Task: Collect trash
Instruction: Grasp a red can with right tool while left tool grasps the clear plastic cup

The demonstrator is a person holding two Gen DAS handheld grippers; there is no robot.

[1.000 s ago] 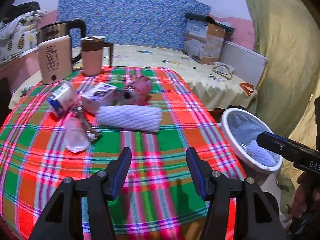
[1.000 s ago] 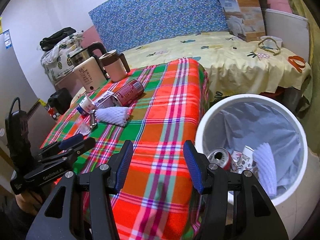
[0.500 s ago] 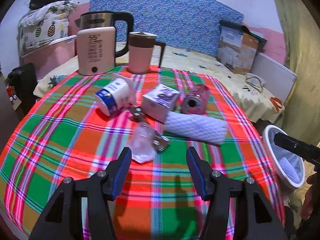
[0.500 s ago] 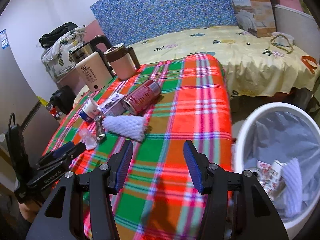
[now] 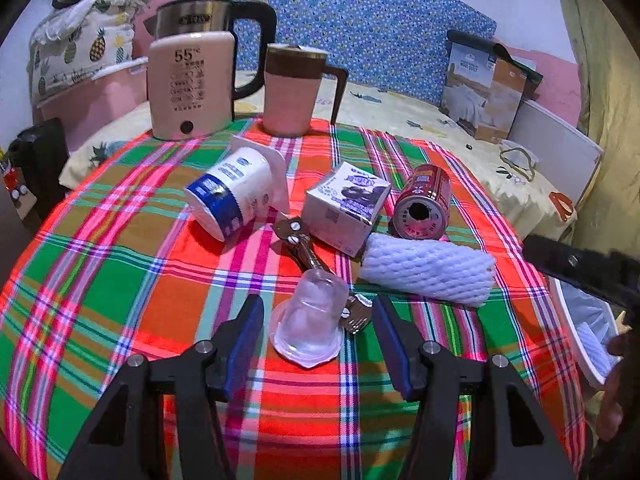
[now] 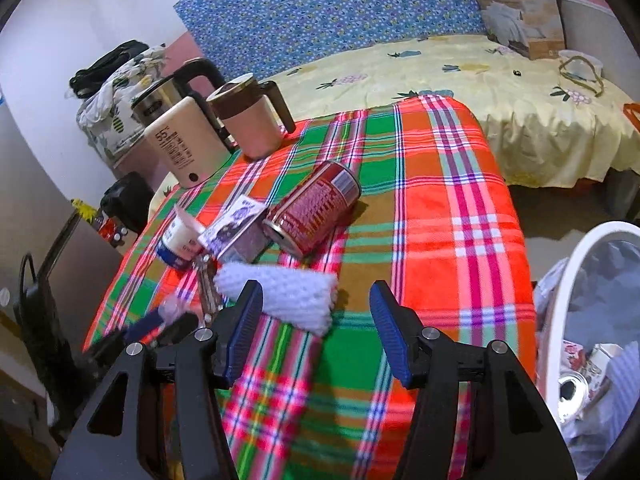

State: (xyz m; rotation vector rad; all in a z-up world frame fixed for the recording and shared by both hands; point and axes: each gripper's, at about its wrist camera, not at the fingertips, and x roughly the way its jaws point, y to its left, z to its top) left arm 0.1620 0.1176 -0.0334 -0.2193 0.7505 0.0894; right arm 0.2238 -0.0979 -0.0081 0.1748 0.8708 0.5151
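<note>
On the plaid tablecloth (image 5: 120, 280) lies trash: a clear plastic cup (image 5: 310, 318), a white foam net (image 5: 428, 276), a red can (image 5: 422, 204), a small carton (image 5: 346, 208) and a yogurt cup (image 5: 236, 196). My left gripper (image 5: 316, 332) has the clear cup between its fingers; the jaws are closing, and gaps still show beside both pads. My right gripper (image 6: 314, 320) hovers over the table with the foam net (image 6: 280, 296) just ahead of its left finger; its jaws are opening and grip nothing. The white bin (image 6: 560, 300) at the right holds a can and wrappers.
A metal key-like tool (image 5: 300, 244) lies beside the clear cup. A kettle (image 5: 212, 40), a cream warmer (image 5: 188, 84) and a pink mug (image 5: 292, 88) stand at the table's far edge. A bed with a yellow sheet (image 6: 480, 80) lies beyond.
My left gripper advanced over the table until the clear cup came between its fingers, and its jaws narrowed. My right gripper swung left from above the bin toward the foam net.
</note>
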